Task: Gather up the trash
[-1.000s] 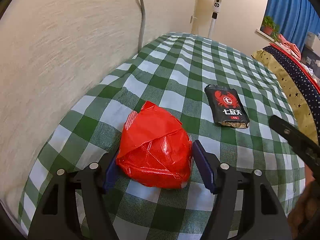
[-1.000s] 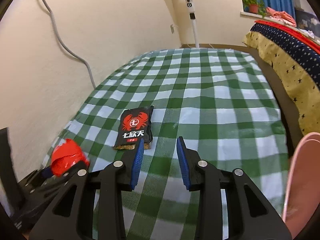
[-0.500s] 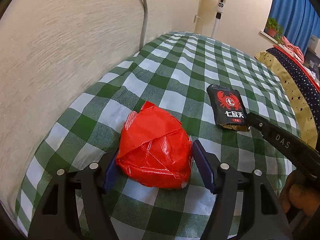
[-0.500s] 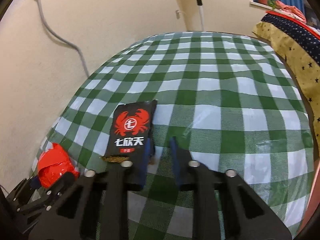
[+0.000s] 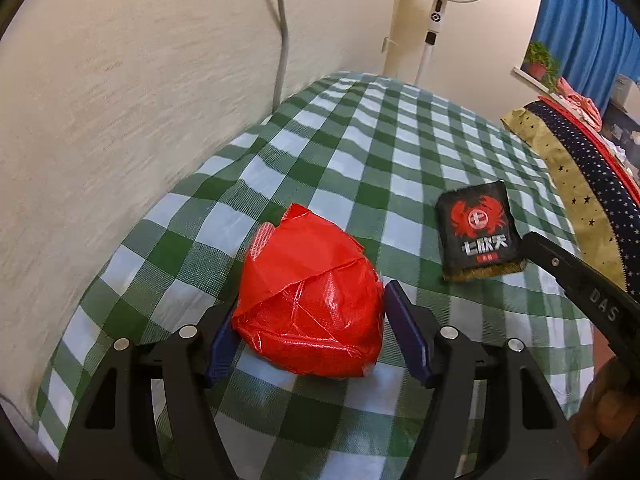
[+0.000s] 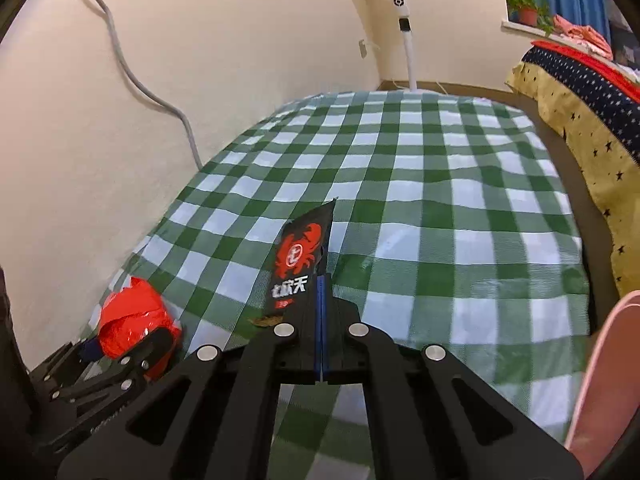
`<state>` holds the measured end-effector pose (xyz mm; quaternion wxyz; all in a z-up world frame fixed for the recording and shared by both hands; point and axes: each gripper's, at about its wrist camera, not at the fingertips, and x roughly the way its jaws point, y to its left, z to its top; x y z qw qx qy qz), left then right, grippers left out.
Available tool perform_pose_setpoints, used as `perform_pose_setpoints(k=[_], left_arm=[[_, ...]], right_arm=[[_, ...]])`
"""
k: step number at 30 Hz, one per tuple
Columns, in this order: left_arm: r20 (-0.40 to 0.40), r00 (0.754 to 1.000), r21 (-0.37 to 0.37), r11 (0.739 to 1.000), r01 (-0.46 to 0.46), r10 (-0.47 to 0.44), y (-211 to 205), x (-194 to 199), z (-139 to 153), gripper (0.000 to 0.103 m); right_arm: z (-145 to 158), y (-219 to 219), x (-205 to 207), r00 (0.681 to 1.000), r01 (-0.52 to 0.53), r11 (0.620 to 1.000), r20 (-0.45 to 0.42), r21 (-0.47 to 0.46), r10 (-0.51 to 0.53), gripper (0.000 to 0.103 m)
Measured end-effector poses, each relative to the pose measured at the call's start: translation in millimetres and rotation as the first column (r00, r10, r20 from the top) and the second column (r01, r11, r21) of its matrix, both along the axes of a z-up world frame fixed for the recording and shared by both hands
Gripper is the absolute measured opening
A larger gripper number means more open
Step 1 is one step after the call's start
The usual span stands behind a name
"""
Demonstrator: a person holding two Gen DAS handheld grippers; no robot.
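On a green-checked tablecloth (image 5: 360, 148), the left gripper (image 5: 316, 340) sits with its fingers spread around a crumpled red wrapper (image 5: 310, 300) (touching or not, one cannot tell). The right gripper (image 6: 321, 300) has pinched fully closed on the edge of a black snack packet (image 6: 298, 264), tilted up on its side above the cloth.

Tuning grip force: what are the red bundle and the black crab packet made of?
Red bundle: thin glossy plastic film, probably; creased, with sharp highlights.
Black crab packet: printed plastic or foil-laminate pouch, likely; flat, bending where the right gripper pinches its edge.
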<state>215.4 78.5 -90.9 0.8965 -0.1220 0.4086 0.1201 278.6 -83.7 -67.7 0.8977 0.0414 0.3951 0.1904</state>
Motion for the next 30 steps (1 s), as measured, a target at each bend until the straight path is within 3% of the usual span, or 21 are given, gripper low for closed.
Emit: perform_pose_setpoints(k=[12,22,25,29,30], left_arm=[[0.061,0.995,0.008,0.997,0.074,-0.074,-28,-22,25,0.066],[0.097,0.988,0.002,0.993,0.120,-0.120,-49,-47,29,0.066],[0.107,0.987,-0.006,0.993,0.120,-0.119,-51,-51,28,0.066],[0.110,0.987,0.001,0.993,0.122,-0.121,-51,-57,24,0.066],[0.108,0.987,0.004,0.993,0.121,-0.120,-51,-58,23,0.066]], right_arm=[[48,-32,-54,0.997,-0.008,0.998,0.079,-0.067,0.013,0.000],[47,-69,-94,0.998,0.011,0.998,0.060,-0.067,-0.007,0.000],[33,-85,-101,0.998,0.050,0.997,0.031,-0.062,-0.048,0.007],[13,-94,-102,0.997,0.083,0.995,0.011,-0.057,-0.082,0.047],[10,-94,-102,0.997,0.079,0.996,0.010,-0.053,-0.078,0.048]])
